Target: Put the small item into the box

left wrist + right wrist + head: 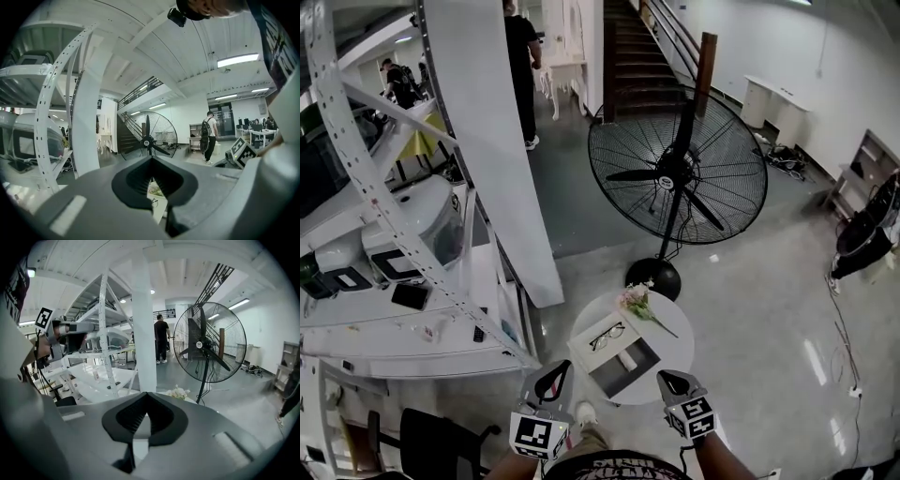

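A round white table [670, 349] carries an open white box [619, 357] with a grey inside. A pair of black-rimmed glasses [607, 335] lies on the box's white left panel. A small pale item [627, 360] lies in the grey part. My left gripper [553, 377] hangs shut just short of the table's near left edge. My right gripper [673, 381] hangs shut at the near right edge. Neither holds anything. In the left gripper view the jaws [151, 161] meet at their tips, with the glasses [153, 202] seen below them. The right gripper's jaws [146, 397] also meet.
A small bunch of flowers [637, 301] lies at the table's far side. A big black floor fan [677, 173] stands behind the table. White metal shelving [403, 272] and a white pillar [492, 141] are to the left. A black chair [431, 441] is near left. A person [521, 66] stands far back.
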Demonstrator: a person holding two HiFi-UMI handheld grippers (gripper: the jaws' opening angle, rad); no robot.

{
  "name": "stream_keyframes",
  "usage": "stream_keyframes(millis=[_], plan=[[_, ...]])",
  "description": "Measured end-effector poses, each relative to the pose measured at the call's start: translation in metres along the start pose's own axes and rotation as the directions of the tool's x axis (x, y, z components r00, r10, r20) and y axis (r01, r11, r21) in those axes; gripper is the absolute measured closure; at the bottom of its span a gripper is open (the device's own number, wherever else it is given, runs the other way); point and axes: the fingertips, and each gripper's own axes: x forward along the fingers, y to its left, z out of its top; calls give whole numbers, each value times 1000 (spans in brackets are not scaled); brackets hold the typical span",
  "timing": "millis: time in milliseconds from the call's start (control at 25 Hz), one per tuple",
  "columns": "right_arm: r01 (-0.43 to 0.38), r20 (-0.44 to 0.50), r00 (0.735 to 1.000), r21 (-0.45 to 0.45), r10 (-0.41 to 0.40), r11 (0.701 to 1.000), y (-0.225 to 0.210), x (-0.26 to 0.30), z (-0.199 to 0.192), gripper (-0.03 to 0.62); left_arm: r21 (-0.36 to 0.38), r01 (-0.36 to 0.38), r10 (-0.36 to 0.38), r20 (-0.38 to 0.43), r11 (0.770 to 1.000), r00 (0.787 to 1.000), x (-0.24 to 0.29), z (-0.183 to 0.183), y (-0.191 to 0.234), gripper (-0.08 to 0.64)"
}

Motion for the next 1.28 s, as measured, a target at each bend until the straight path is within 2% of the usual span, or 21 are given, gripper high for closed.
stream_keyframes(millis=[400,520,720,1000,1280], plan=[[-12,157,987,-43,19,999,20,-63,59,565,7,-11,11,8,1000,1000,-27,0,-23,558],[-18,174,984,-59,28,998,28,-85,71,565,8,-16,16,8,1000,1000,-36,1,-30,558],[-10,207,978,-85,28,996,34,-115,76,565,78,-20,20,-8,997,1000,-51,-6,-49,558],[-14,222,974,-71,30,997,36,-137,63,565,48,-6,7,-11,999,1000,-74,-8,-75,558],[-24,239,970,-62,38,998,40,-139,61,565,53,-30,32,-34,998,999,-85,-12,-76,558]])
